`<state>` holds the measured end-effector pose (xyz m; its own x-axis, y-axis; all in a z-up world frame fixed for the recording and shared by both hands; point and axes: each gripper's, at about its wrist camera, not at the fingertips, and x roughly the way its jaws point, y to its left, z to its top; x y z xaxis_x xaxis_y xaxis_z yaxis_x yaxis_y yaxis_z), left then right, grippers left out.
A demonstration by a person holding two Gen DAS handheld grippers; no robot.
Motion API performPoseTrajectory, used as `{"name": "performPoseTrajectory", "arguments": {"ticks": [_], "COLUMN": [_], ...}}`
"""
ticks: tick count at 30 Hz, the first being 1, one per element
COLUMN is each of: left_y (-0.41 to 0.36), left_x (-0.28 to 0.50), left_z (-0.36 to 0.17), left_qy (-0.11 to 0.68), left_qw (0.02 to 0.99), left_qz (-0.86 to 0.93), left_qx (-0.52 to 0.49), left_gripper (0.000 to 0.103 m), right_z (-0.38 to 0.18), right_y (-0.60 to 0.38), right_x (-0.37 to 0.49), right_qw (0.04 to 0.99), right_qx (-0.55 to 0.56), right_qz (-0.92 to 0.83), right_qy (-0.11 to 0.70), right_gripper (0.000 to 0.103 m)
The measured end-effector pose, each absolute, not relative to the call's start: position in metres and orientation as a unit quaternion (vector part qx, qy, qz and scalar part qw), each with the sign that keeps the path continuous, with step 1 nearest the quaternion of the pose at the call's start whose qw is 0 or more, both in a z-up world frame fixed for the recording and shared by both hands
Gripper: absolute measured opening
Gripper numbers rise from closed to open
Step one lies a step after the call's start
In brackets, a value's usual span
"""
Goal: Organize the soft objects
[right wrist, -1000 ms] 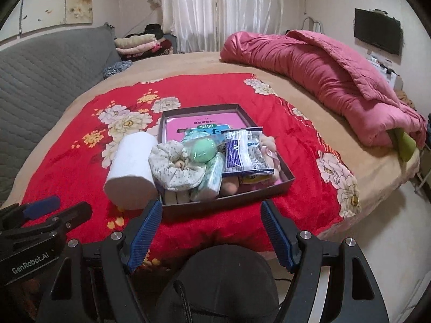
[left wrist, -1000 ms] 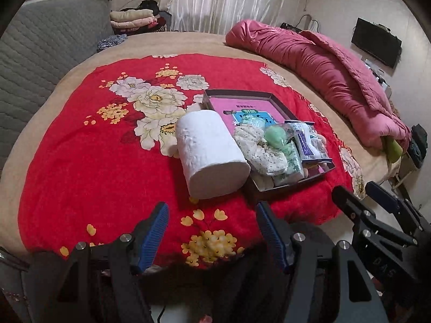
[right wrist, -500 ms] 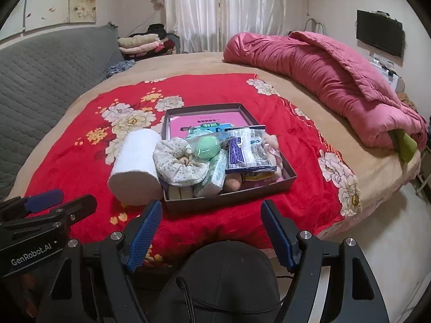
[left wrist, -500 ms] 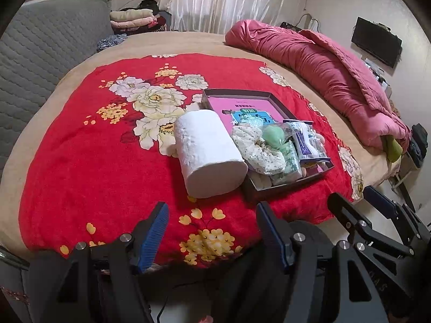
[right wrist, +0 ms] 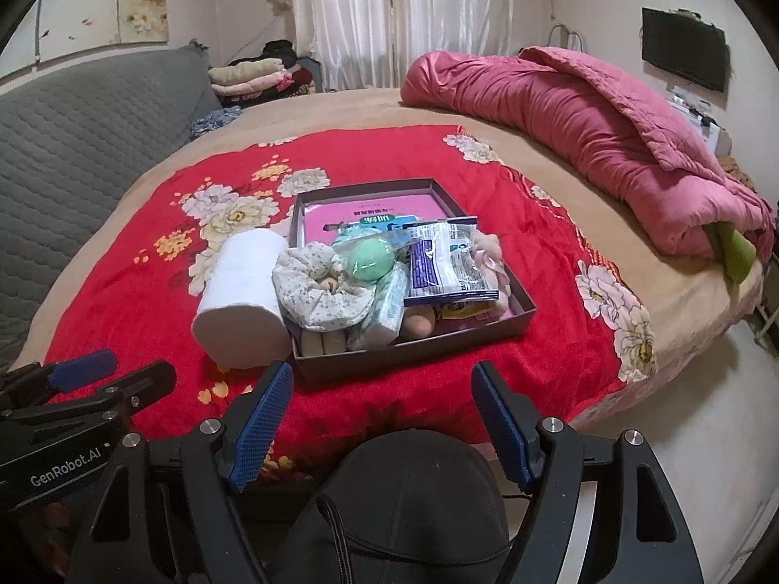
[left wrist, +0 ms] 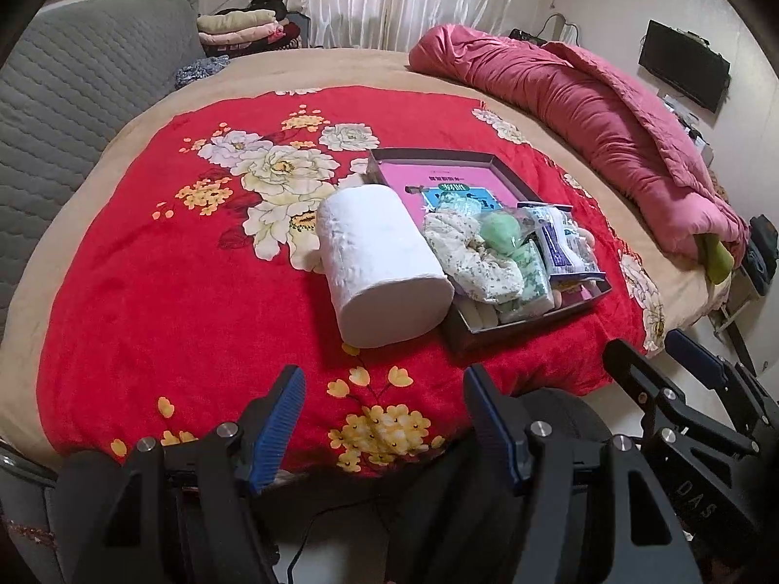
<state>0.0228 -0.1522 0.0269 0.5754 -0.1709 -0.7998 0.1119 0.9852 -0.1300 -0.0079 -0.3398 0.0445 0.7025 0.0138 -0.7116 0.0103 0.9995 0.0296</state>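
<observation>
A white paper roll [left wrist: 382, 263] [right wrist: 243, 292] lies on its side on the red floral blanket [left wrist: 170, 267], touching the left wall of a dark shallow box [left wrist: 530, 323] [right wrist: 414, 355]. The box's near half holds a floral cloth [right wrist: 316, 287], a green ball [right wrist: 370, 263], a wipes packet [right wrist: 443, 263] and a tissue pack [right wrist: 384, 311]. My left gripper [left wrist: 384, 389] is open over the blanket's near edge, short of the roll. My right gripper [right wrist: 382, 379] is open in front of the box, with nothing between its fingers.
A rolled pink quilt [left wrist: 584, 112] lies along the bed's far right side. A grey quilted cushion [left wrist: 73, 97] borders the left, with folded clothes [left wrist: 238, 29] behind it. A black cap [right wrist: 404, 501] sits below the right gripper. Floor [right wrist: 681, 438] shows at the right.
</observation>
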Motion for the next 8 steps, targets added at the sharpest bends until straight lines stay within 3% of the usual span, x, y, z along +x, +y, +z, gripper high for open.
{"name": "performPoseTrajectory", "arguments": {"ticks": [8], "left_y": [-0.1543], "left_x": [0.0263], "left_z": [0.0172], "left_qy": [0.467], "left_qw": [0.878], "left_qz": [-0.098], "left_qx": [-0.028], "left_gripper": [0.067], "right_z": [0.0462], "right_y": [-0.3443], "right_x": [-0.0058], "right_qw": [0.925], "right_qx": [0.018], "right_qz": [0.004], "right_qy": [0.381], "right_gripper": [0.077]}}
